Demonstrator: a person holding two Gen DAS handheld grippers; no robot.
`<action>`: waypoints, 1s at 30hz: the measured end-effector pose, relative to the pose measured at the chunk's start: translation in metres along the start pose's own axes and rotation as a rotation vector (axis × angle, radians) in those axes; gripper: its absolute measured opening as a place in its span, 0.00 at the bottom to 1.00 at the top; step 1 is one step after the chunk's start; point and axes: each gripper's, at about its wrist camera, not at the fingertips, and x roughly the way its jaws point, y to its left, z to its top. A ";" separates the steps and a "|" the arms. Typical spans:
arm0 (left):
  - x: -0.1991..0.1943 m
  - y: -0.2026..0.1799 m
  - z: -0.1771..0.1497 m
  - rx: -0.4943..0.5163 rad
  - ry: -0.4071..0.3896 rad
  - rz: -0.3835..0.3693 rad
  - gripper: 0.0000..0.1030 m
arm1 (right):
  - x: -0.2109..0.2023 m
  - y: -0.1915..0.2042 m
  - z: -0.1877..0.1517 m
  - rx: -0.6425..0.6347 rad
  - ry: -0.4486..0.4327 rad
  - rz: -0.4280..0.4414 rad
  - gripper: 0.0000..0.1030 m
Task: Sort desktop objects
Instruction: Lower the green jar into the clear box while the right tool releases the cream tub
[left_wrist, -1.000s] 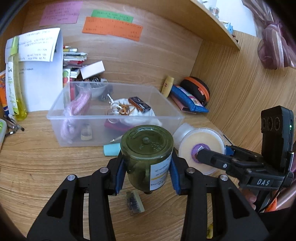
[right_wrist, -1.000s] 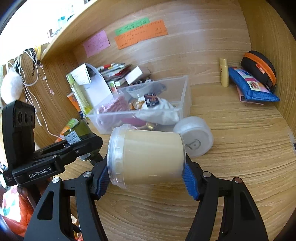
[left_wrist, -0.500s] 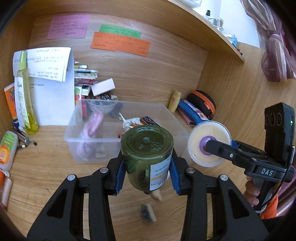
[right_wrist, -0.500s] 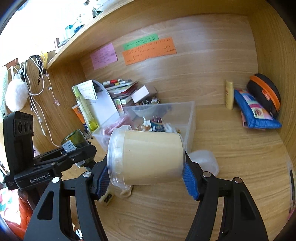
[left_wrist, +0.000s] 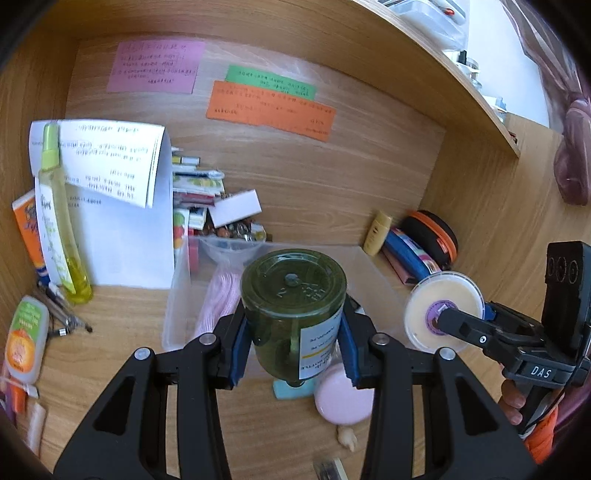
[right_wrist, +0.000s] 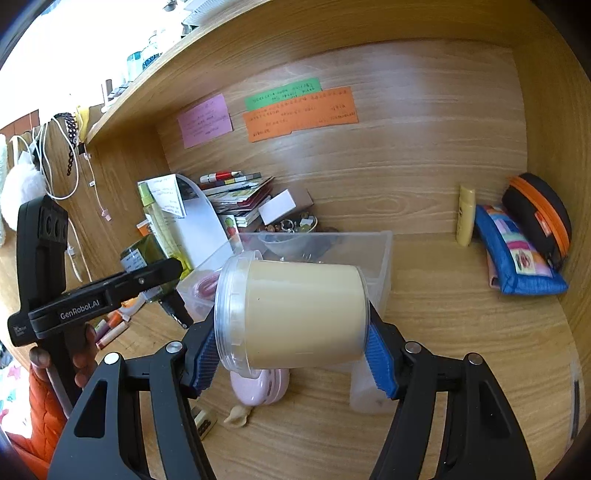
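Observation:
My left gripper (left_wrist: 293, 345) is shut on a dark green glass jar (left_wrist: 293, 306) with a white label, held above the desk in front of the clear plastic bin (left_wrist: 177, 295). My right gripper (right_wrist: 291, 354) is shut on a clear tub of cream-coloured paste (right_wrist: 295, 317), lying sideways in the jaws, also raised. The tub shows in the left wrist view (left_wrist: 443, 306) at the right; the green jar shows in the right wrist view (right_wrist: 142, 254) at the left. The bin (right_wrist: 384, 254) holds a pink coil and small items.
A pink round case (left_wrist: 343, 398) and a teal eraser (left_wrist: 291, 389) lie on the desk below. A yellow spray bottle (left_wrist: 61, 229), papers and books stand at back left. A yellow tube (right_wrist: 465, 216), blue pouch (right_wrist: 517, 254) and black-orange case (right_wrist: 539, 218) lie at back right.
Both grippers have risen and pulled back from the desk with the jar and tub held. The bin now sits lower and farther; the pink case and eraser have come into view.

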 end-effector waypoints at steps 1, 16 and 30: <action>0.001 0.000 0.002 0.003 -0.005 0.001 0.40 | 0.002 -0.001 0.004 -0.005 -0.002 -0.003 0.62; 0.036 0.005 0.026 0.034 0.004 0.022 0.40 | 0.040 -0.016 0.034 -0.043 0.035 -0.049 0.62; 0.067 0.020 0.012 0.019 0.052 0.038 0.40 | 0.104 -0.021 0.051 -0.067 0.155 -0.066 0.62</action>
